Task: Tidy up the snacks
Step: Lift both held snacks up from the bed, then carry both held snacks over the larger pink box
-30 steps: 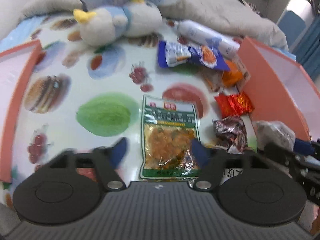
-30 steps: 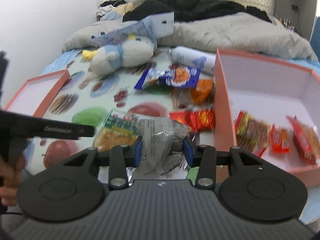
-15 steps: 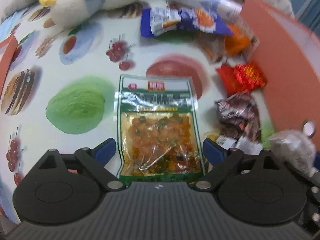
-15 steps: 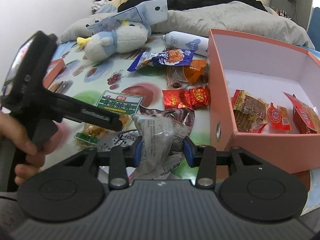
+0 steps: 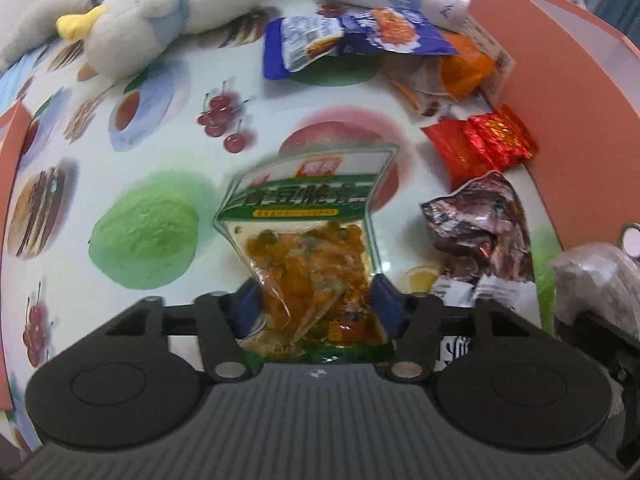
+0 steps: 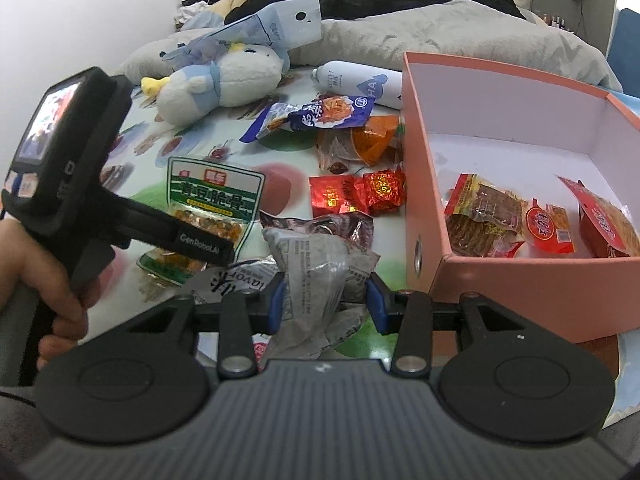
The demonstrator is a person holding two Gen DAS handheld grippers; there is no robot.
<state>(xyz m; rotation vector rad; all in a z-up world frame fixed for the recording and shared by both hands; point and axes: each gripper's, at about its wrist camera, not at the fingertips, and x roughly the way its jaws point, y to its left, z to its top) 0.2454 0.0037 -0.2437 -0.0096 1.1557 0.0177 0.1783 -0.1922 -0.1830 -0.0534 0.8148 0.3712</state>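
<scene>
**Both grippers on snack packets beside the pink box**

The green-topped pouch (image 5: 308, 256) sits between the blue pads of the left gripper (image 5: 314, 306), whose jaws are closing; the clear lower half is pinched and buckled, its top edge blurred and lifted off the printed cloth (image 5: 120, 120). Its bottom seam is hidden behind the gripper body, and in the right wrist view the gripper's black arm crosses it.

The right gripper (image 6: 326, 300) is clamped on a crumpled silvery-grey wrapper (image 6: 320, 268), whose print is too creased to read. Just behind it lies a dark, shiny foil packet (image 6: 332, 226), partly covered.

To the right stands the pink cardboard box (image 6: 420, 184), white inside, its near corner cut off by the gripper. It holds a brown strip snack pack (image 6: 480, 216), a small round-labelled red packet (image 6: 550, 226) and a larger red bag (image 6: 608, 224), cropped at the frame edge.

On the cloth farther back lie two red foil packets (image 6: 356, 196), an orange-and-clear wrapper (image 6: 360, 144), a blue packet (image 6: 316, 116), a white bottle (image 6: 356, 80) on its side and a plush duck (image 6: 216, 84). A person's hand (image 6: 44, 292) grips the left handle.
</scene>
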